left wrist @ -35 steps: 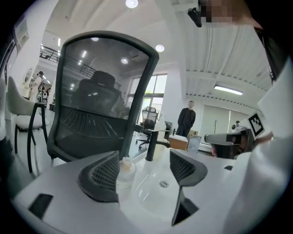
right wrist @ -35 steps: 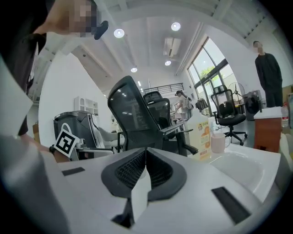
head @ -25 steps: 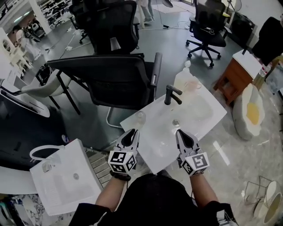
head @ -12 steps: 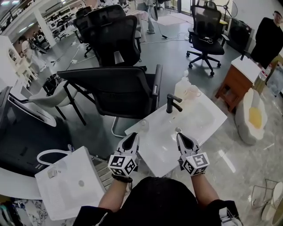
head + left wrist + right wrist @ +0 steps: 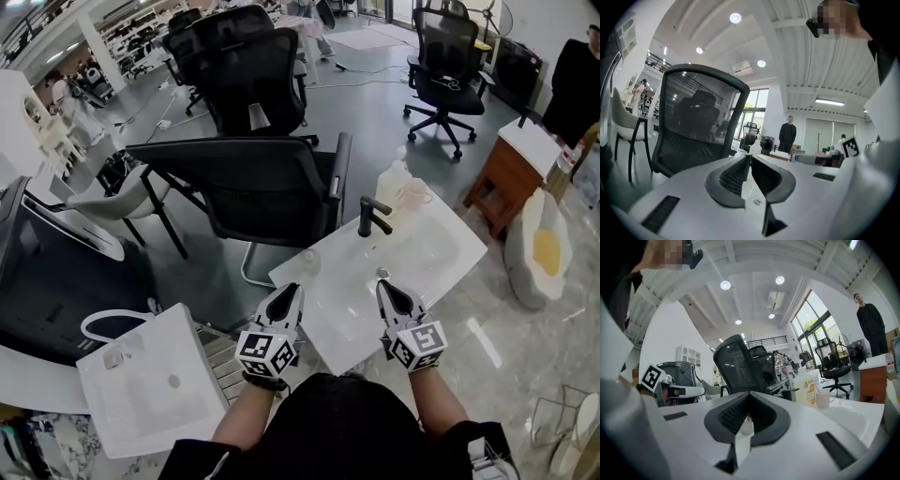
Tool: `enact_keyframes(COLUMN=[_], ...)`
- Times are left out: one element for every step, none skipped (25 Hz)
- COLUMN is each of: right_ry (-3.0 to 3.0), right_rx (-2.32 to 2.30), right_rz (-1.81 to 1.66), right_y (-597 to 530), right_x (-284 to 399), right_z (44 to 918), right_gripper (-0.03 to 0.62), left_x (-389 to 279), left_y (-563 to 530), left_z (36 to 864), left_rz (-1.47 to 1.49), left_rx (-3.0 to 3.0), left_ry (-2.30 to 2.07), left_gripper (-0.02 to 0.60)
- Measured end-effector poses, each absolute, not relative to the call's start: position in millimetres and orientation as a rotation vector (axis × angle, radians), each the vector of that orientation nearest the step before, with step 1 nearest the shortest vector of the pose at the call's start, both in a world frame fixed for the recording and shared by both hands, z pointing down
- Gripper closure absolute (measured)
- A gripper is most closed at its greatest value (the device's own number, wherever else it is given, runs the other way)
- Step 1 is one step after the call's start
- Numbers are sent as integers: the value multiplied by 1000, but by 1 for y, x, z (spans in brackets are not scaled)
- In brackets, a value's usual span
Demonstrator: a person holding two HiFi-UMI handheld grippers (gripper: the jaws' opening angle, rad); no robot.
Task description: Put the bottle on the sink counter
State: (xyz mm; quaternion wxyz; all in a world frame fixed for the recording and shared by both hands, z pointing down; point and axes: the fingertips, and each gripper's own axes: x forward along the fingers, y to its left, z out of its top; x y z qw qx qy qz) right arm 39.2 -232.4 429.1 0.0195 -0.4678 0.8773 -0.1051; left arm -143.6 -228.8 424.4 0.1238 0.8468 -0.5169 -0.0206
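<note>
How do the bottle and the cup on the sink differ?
The bottle is taller than the cup. The bottle is pale with an orange label; the cup is pinkish with a handle. Both stand upright at the far corner of the sink, beside the black faucet.

Left gripper (image 5: pixel 749 157) jaws pressed together, nothing between them — just in front of big black chair (image 5: pixel 699 125). Person in black (image 5: pixel 787 136) stands far behind, right of chair. Round lights (image 5: pixel 735 18) above chair.
</note>
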Motion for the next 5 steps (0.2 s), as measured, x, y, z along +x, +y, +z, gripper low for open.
enact_keyframes(right_ry=[2724,2727,2730,2734,2739], right_rx=[-1449,-1447,-1445,-1443,-1440], right_rz=[-327,-326,-326,-325,-325], right_y=[-232,-231,-230,-230,-229], right_x=[38,37,36,34,33], right_z=[431,432,433,435,436], right_gripper=[565,565,566,565,565], left_x=[-145,-146,-147,-149,-151], left_y=[-228,-228,-227,-227,-227], left_z=[426,428,430,433,435], left_rz=[-53,-42,-30,-17,-5], left_rx=[2472,2474,2476,2478,2479], left_ry=[-1510,-1515,-1522,-1529,-1536], left_gripper=[535,535,535,535,535])
